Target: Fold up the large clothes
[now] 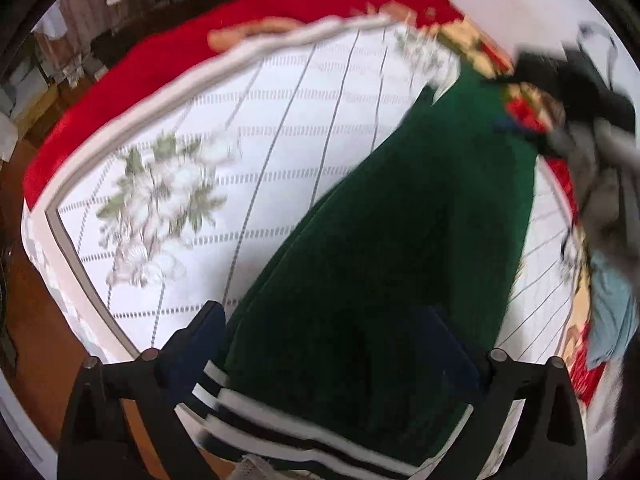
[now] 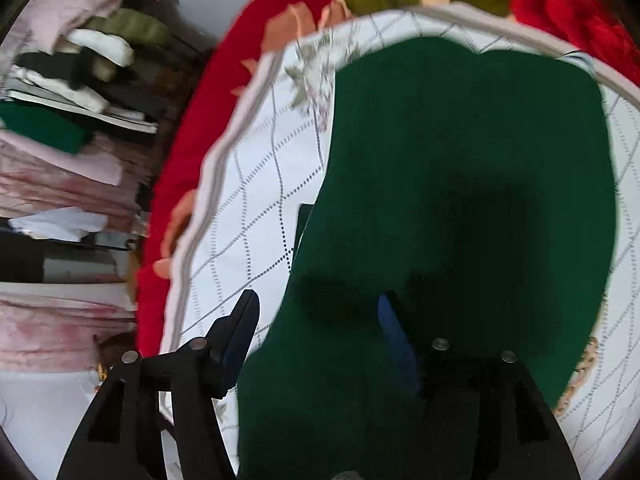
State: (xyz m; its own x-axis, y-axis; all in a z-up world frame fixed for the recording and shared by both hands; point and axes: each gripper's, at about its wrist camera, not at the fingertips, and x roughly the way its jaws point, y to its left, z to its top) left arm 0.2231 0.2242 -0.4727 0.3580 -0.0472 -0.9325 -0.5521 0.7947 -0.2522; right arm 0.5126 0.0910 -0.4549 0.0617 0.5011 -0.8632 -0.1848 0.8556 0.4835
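Big picture first: a white quilted bedcover point(image 1: 280, 128) with grey grid lines and pale flower prints lies across a red floral blanket point(image 1: 120, 68). Along it stretches the dark green garment point(image 1: 400, 240), its black-and-white striped hem point(image 1: 224, 396) near the left gripper point(image 1: 320, 332). That gripper's jaws stand wide apart with the green cloth lying between the fingers, not pinched. Over to the right gripper point(image 2: 320, 320): jaws spread wide too, the green garment point(image 2: 460, 180) draped over the right finger, the left finger clear above the cover point(image 2: 248, 200). Shelves of folded clothes point(image 2: 72, 100) sit off to the side, blurred.
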